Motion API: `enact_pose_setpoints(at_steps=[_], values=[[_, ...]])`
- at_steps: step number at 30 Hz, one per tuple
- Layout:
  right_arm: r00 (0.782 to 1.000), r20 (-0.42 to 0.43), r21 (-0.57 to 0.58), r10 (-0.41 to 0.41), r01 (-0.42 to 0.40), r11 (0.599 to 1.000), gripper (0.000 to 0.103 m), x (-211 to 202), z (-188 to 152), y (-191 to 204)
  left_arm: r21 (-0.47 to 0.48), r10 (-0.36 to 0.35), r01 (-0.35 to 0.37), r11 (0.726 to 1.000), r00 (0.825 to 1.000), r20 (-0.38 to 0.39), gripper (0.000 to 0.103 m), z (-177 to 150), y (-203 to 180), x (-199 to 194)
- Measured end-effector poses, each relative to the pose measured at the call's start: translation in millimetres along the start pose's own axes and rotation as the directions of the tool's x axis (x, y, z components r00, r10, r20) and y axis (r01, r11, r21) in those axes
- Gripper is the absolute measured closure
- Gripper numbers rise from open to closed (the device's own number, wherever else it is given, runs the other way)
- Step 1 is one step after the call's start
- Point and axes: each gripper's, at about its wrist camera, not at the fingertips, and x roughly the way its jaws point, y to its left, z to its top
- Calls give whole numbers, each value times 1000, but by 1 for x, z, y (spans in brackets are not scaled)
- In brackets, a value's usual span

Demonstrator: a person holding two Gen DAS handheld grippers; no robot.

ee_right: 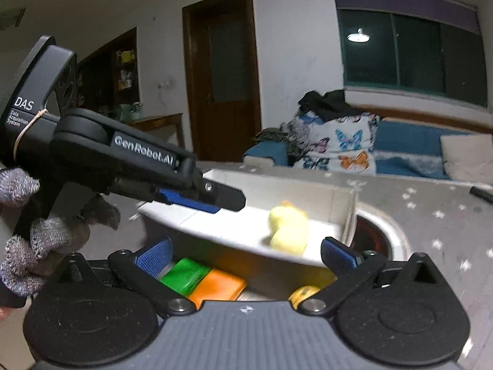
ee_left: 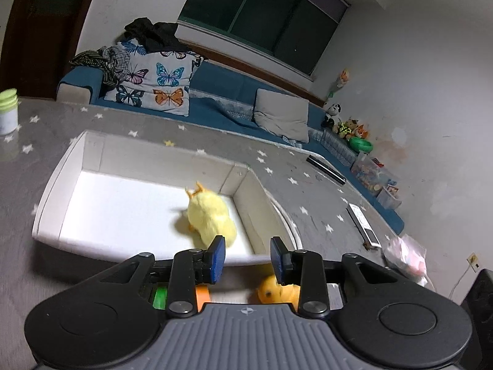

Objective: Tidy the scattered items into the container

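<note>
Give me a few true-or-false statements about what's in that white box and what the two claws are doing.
1. A pale yellow plush toy lies inside the white box. True.
2. The left claw grips the plush toy. False: it is open and empty.
3. The right claw is open. True.
4. The green block sits inside the box. False: it lies outside, beside an orange block.
5. The box is full of toys. False: only the plush shows inside.
</note>
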Motion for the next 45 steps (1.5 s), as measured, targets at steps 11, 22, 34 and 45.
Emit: enact_pose_setpoints(at_steps=[11, 22, 34, 45], values=[[992, -65, -19, -112, 111, 994, 0, -7, -34, -11, -43, -24, 21, 999, 998, -64, 68, -37, -1, 5], [980, -179, 103, -87, 107, 989, 0, 10, -52, -46, -66, -30, 23, 998, 994, -104, 68, -53, -2, 13], [983, -174, 138, 59, -35, 990, 0, -2, -57, -25, -95, -10, 2, 995, 996, -83, 68, -54, 6, 0], [968, -172, 39, 183, -179, 983, 0, 18, -54, 17, -125, 14, -21, 992, 998, -59, 68, -53, 18, -10]])
